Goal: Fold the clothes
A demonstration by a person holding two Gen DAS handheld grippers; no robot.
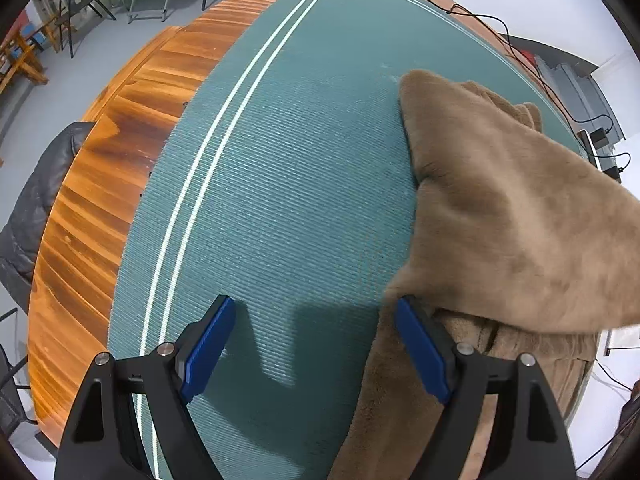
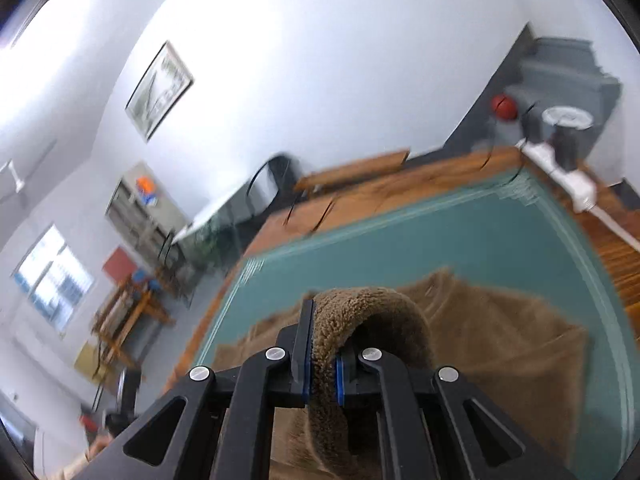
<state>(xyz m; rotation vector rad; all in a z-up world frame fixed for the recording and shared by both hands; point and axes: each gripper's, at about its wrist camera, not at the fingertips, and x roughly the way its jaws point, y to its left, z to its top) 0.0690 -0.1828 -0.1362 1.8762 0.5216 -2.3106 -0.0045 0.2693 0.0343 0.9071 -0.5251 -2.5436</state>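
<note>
Pinching a fold of brown fleece garment, the right gripper lifts it over the green mat; left gripper spread wide, its right finger touching the fleece; cables far right

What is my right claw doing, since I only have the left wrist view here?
Observer: The right claw is shut on a rolled edge of the fuzzy brown fleece garment, lifted above the green woven mat.
Operator: Is the rest of the garment off the mat?
Observer: No, most of it lies spread on the mat below the claw.
Operator: Anything beyond the mat's far corner?
Observer: A white power strip with black plugs sits on the wooden table there.
</note>
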